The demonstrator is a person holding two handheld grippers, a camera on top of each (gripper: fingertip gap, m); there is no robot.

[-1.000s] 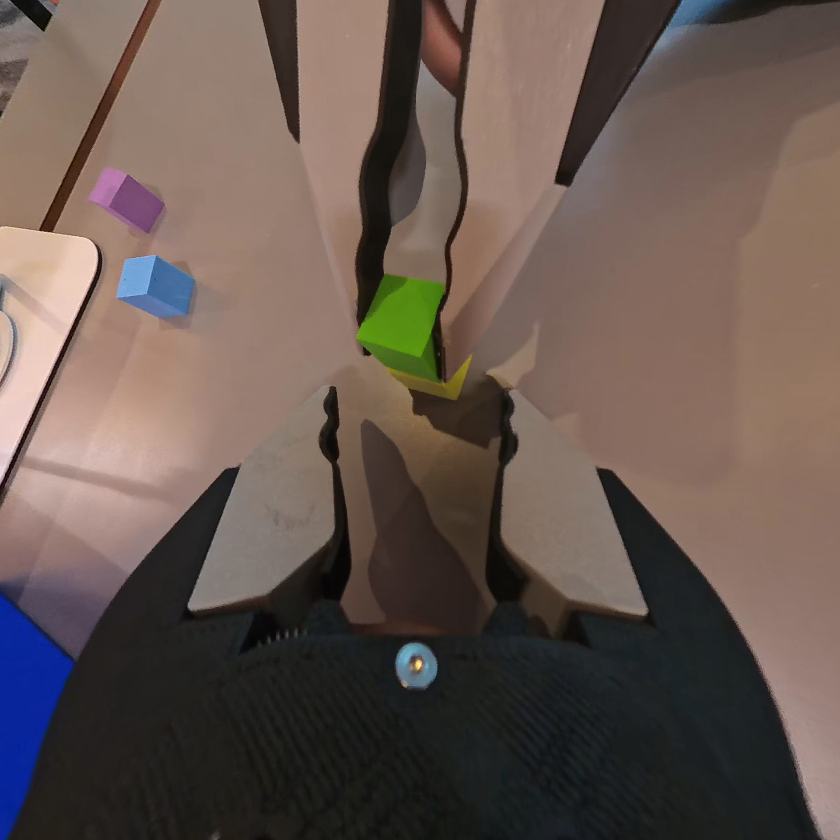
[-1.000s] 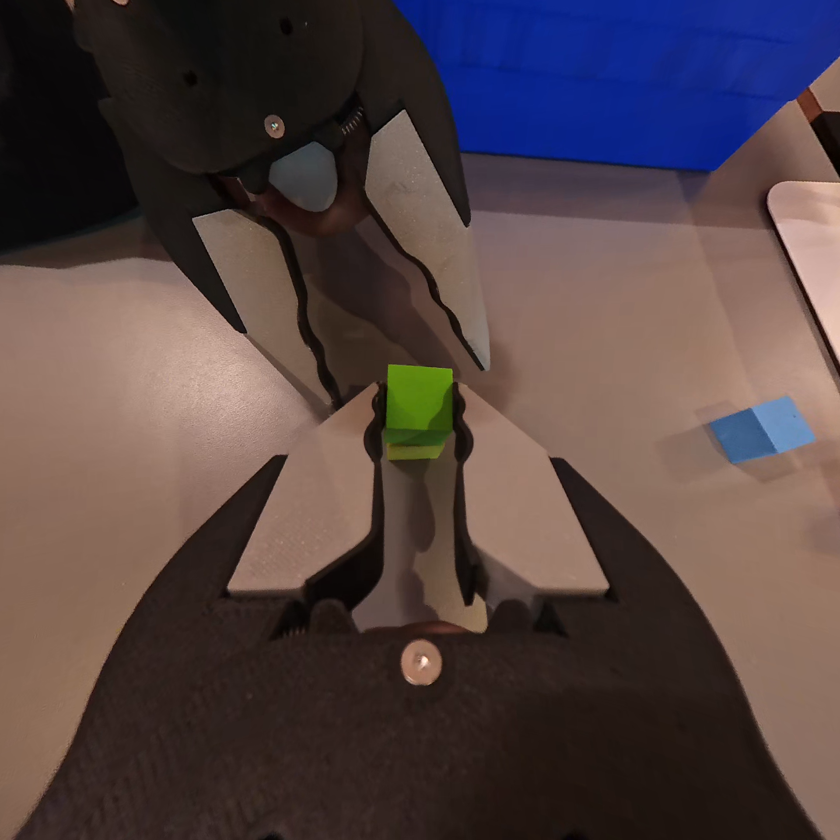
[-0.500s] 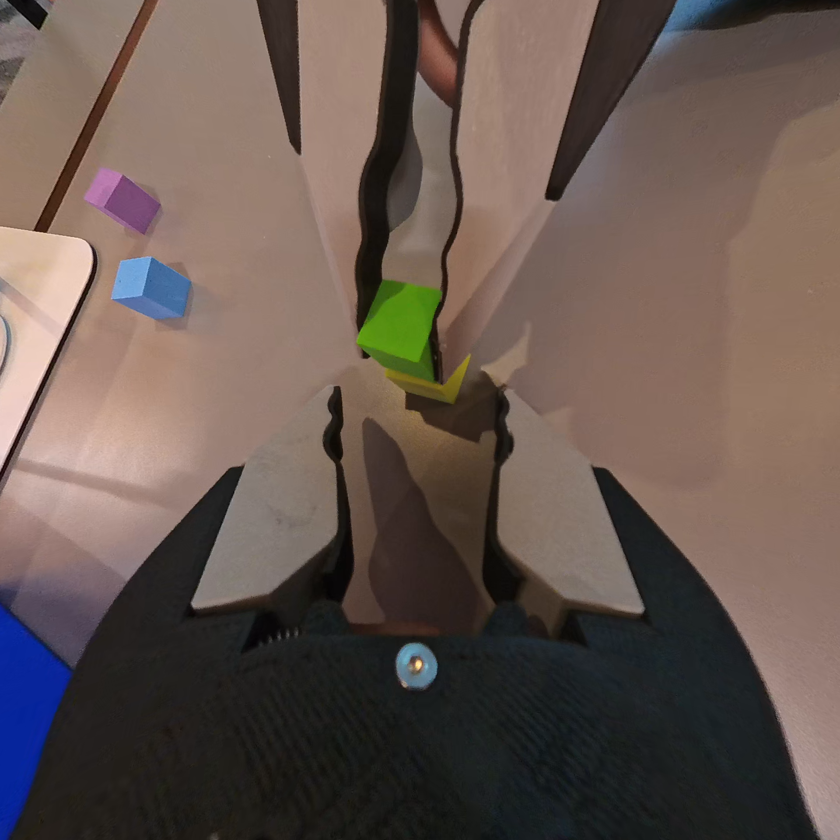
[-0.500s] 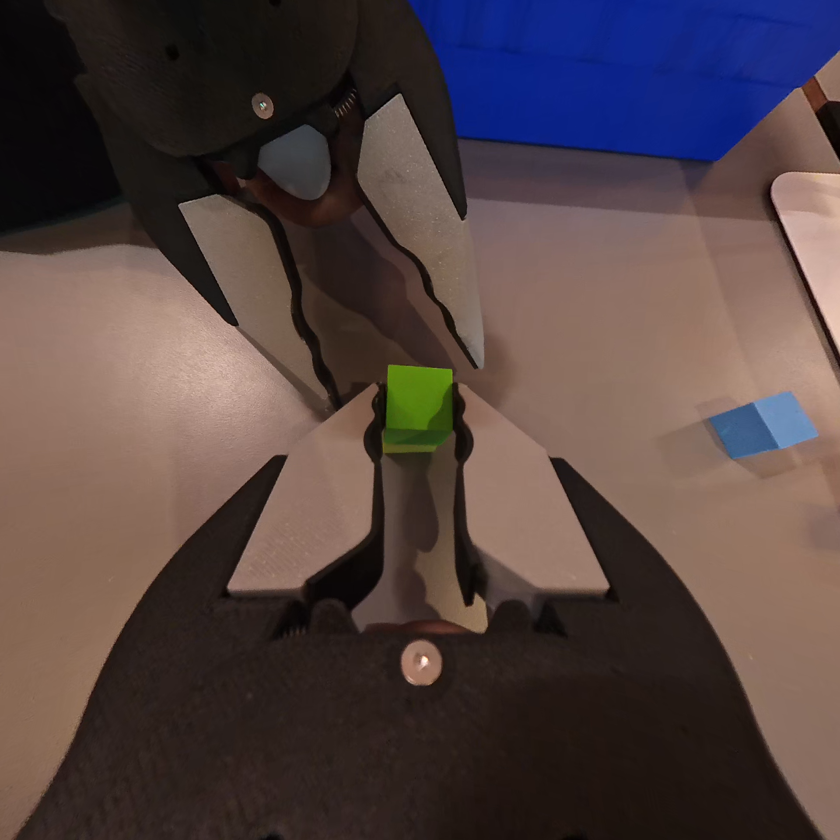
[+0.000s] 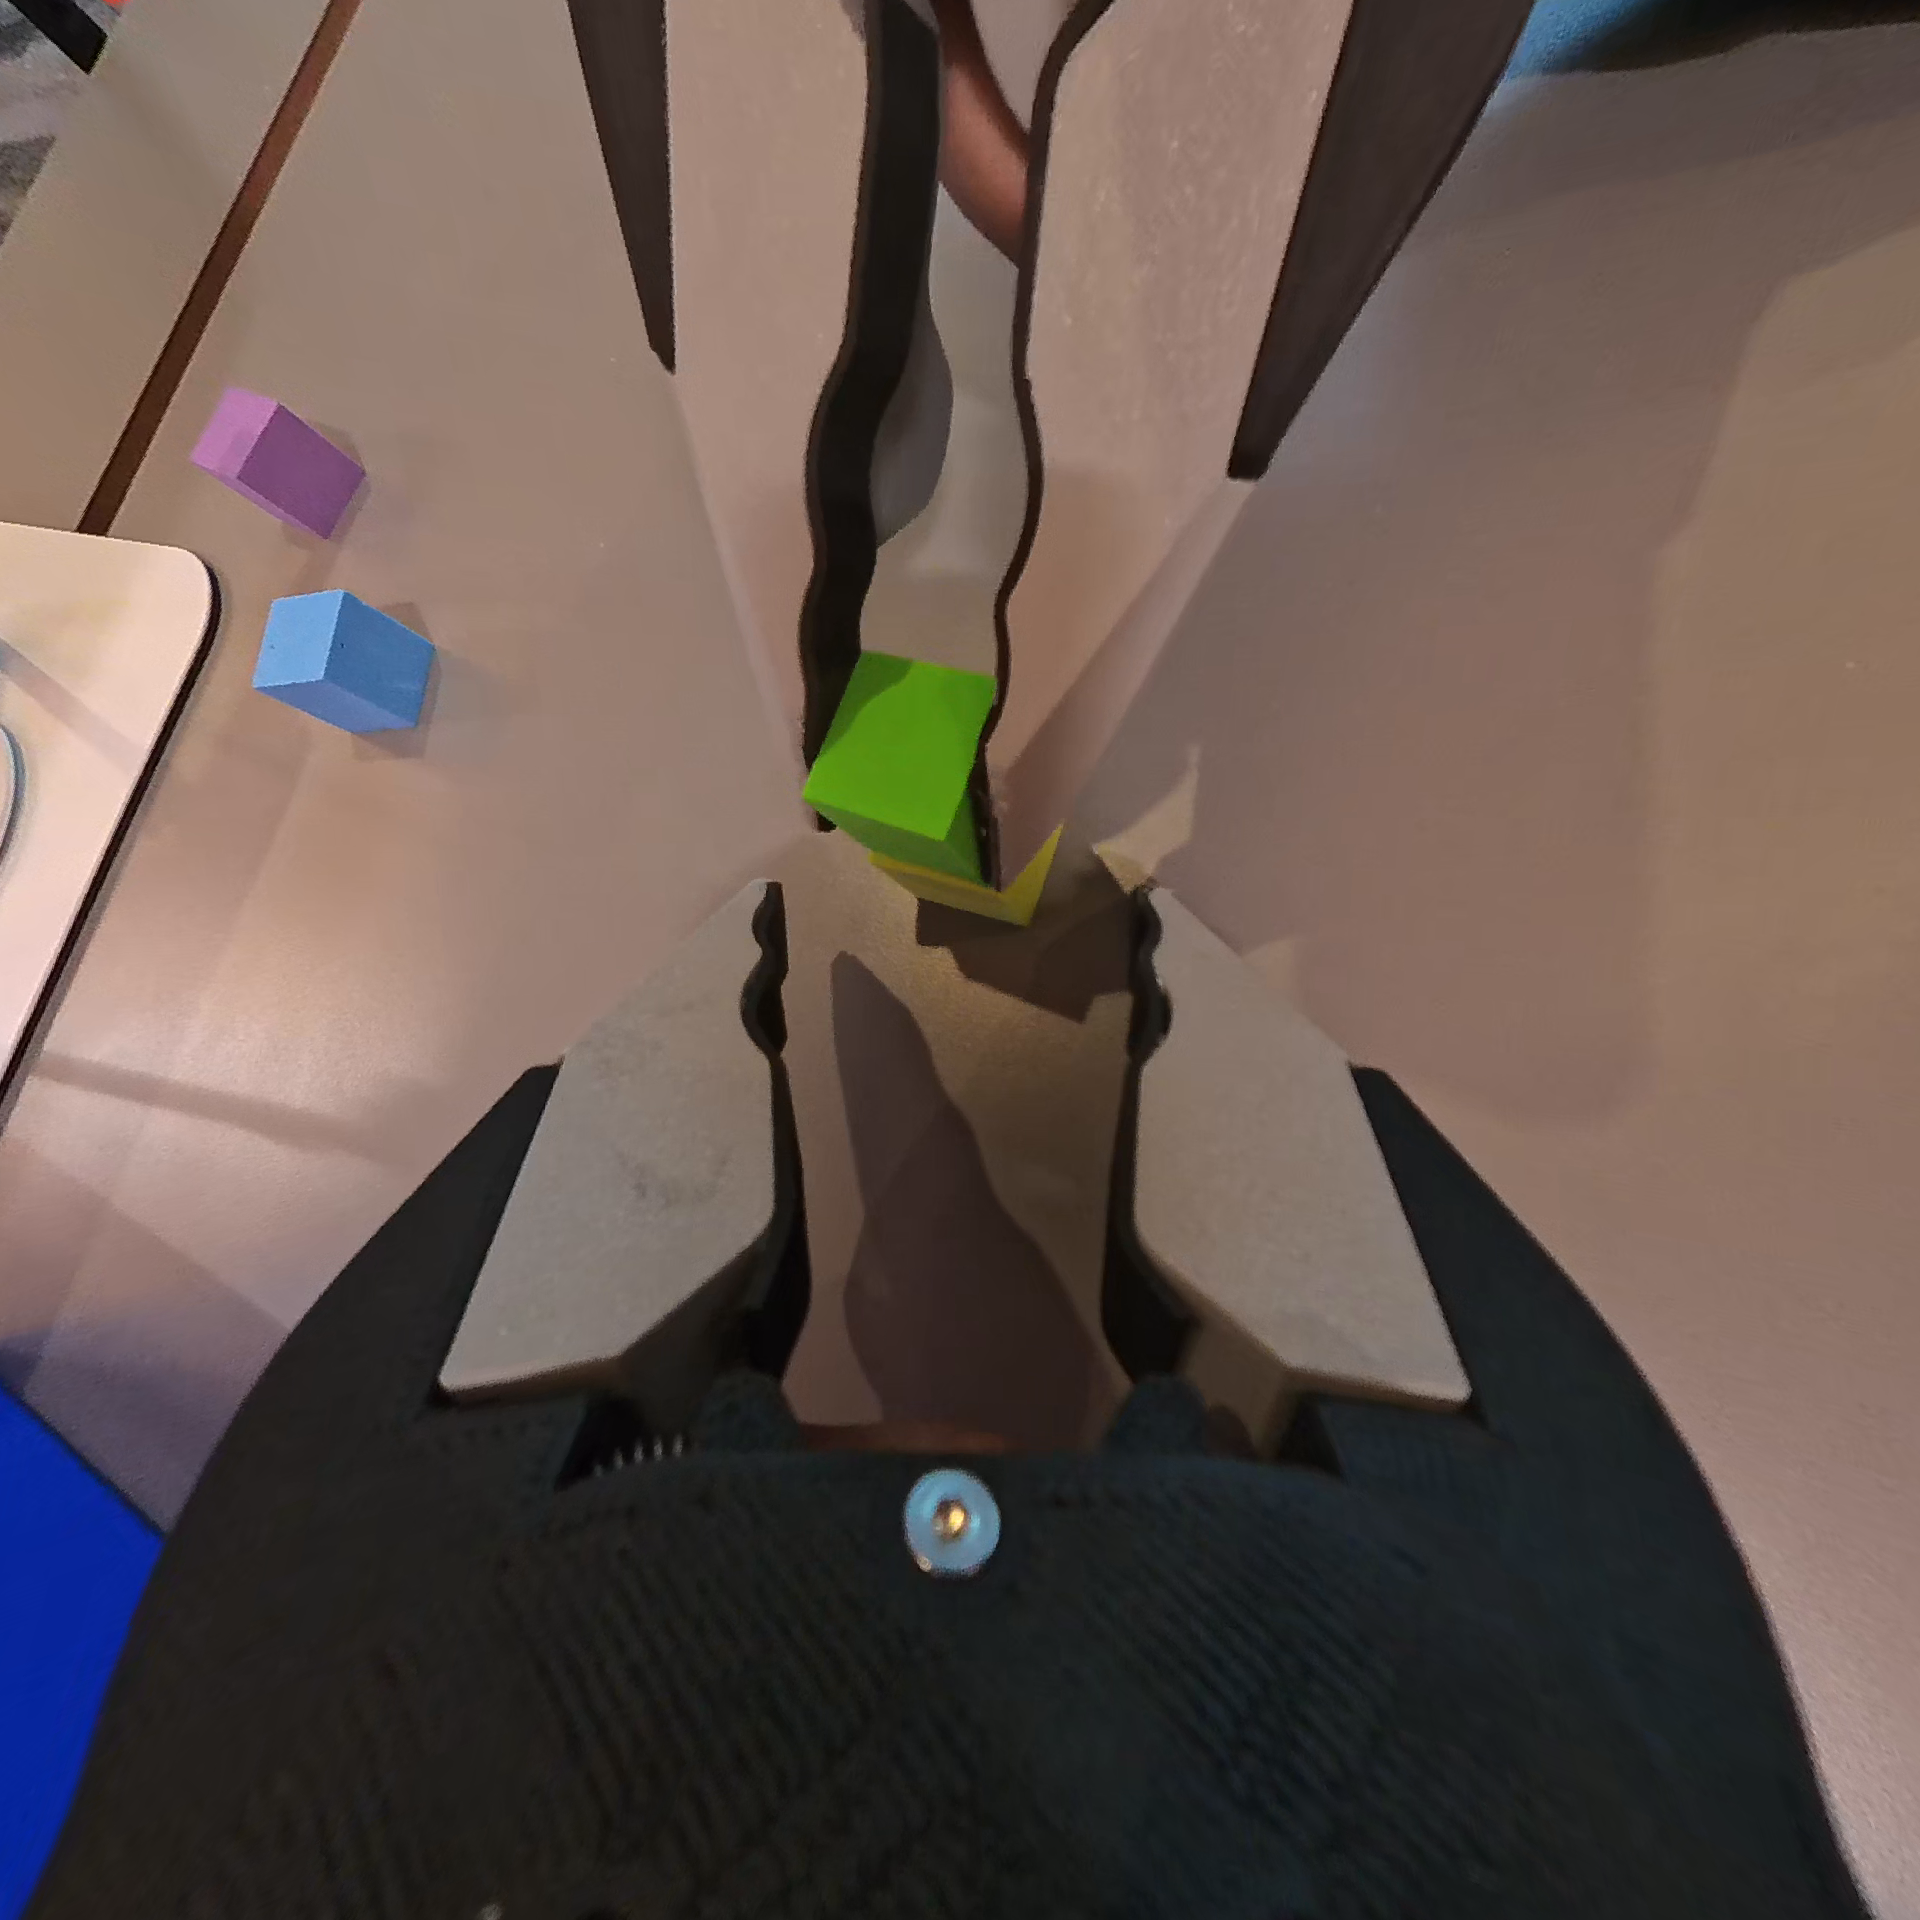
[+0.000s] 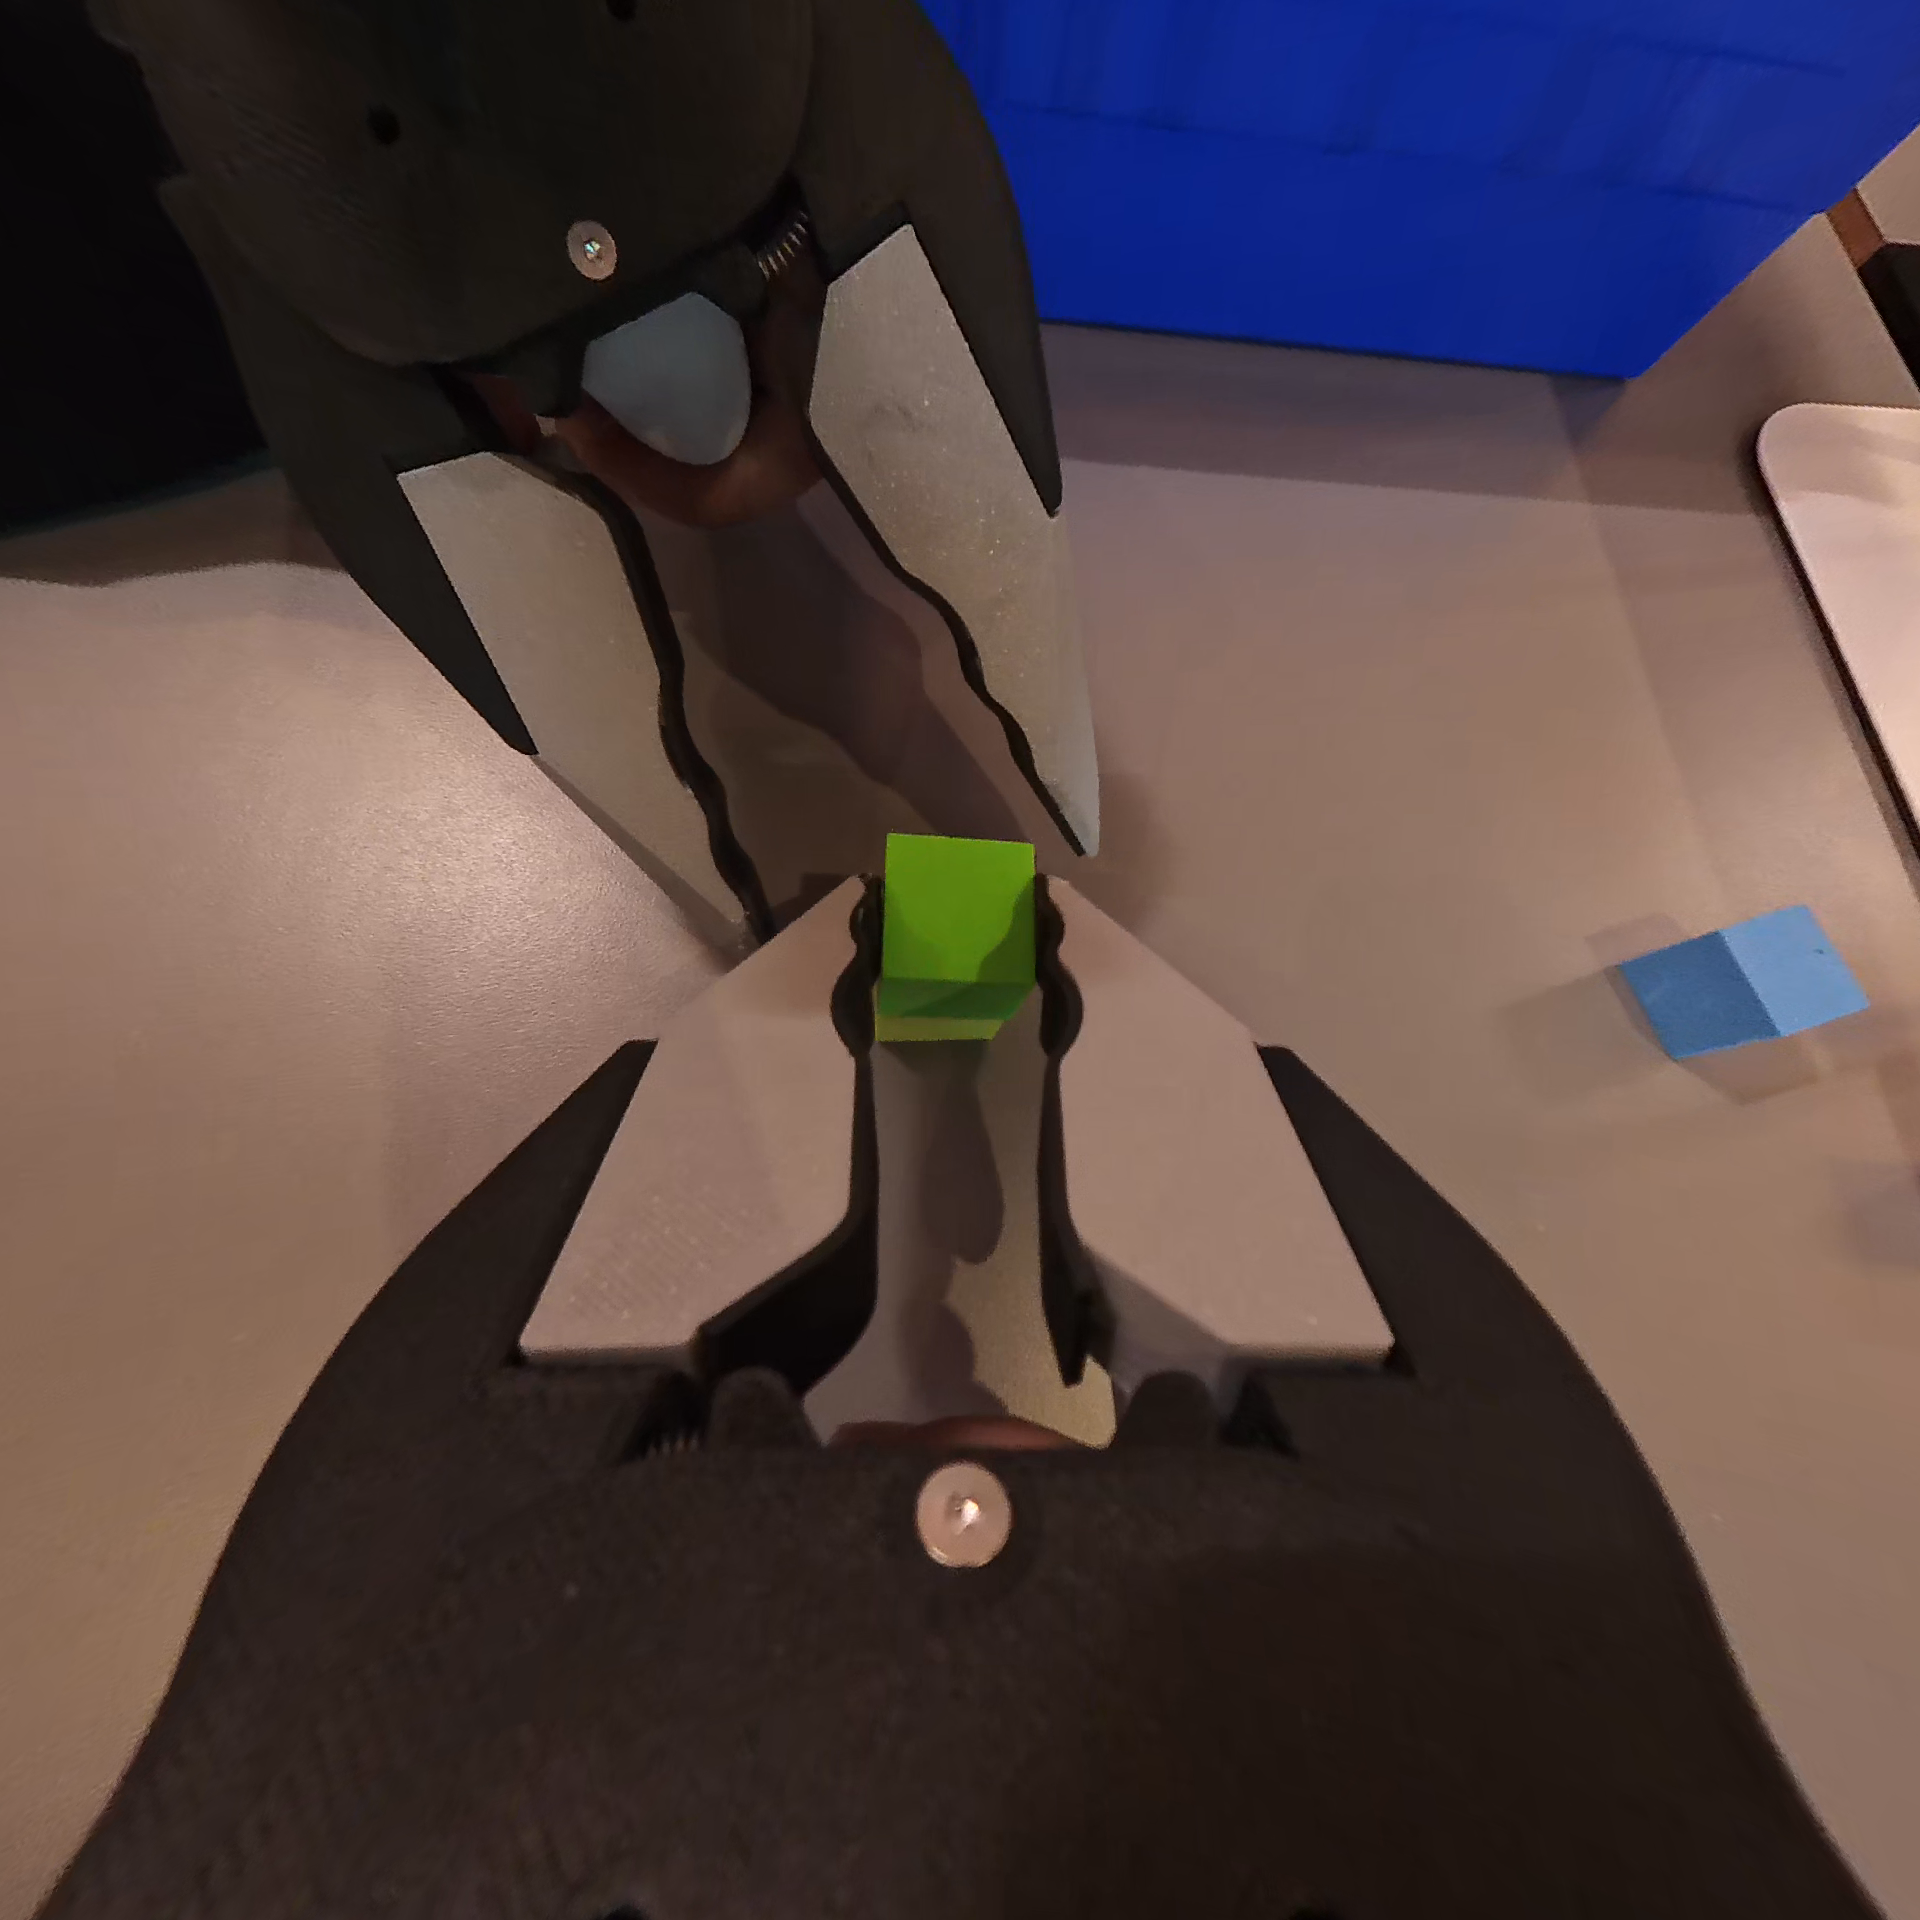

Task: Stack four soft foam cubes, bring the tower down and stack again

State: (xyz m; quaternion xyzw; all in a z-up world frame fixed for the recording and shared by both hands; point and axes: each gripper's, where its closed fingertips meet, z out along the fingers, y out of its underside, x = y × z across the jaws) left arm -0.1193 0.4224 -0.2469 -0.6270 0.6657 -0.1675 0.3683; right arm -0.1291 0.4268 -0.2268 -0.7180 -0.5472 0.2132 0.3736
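Note:
My right gripper (image 6: 951, 904) is shut on a green foam cube (image 6: 956, 914) and holds it over a yellow cube (image 6: 935, 1029), of which only a thin strip shows. In the left wrist view the green cube (image 5: 899, 753) sits skewed over the yellow cube (image 5: 1003, 888), and I cannot tell whether they touch. My left gripper (image 5: 954, 914) is open and empty, just in front of the pair, tips facing the right gripper (image 5: 909, 831). A blue cube (image 5: 343, 660) and a purple cube (image 5: 275, 457) lie apart on the table to the left.
A grey flat board with rounded corners (image 5: 94, 675) lies at the left edge, next to the blue cube; it also shows in the right wrist view (image 6: 1860, 540). A bright blue surface (image 6: 1403, 177) stands behind the table. The blue cube (image 6: 1745, 982) sits right of my right gripper. My left and right fingertips are right by each other.
The right gripper has lowered the green cube slightly, so less of the yellow cube shows beneath it. The left gripper has stayed open and barely shifted.

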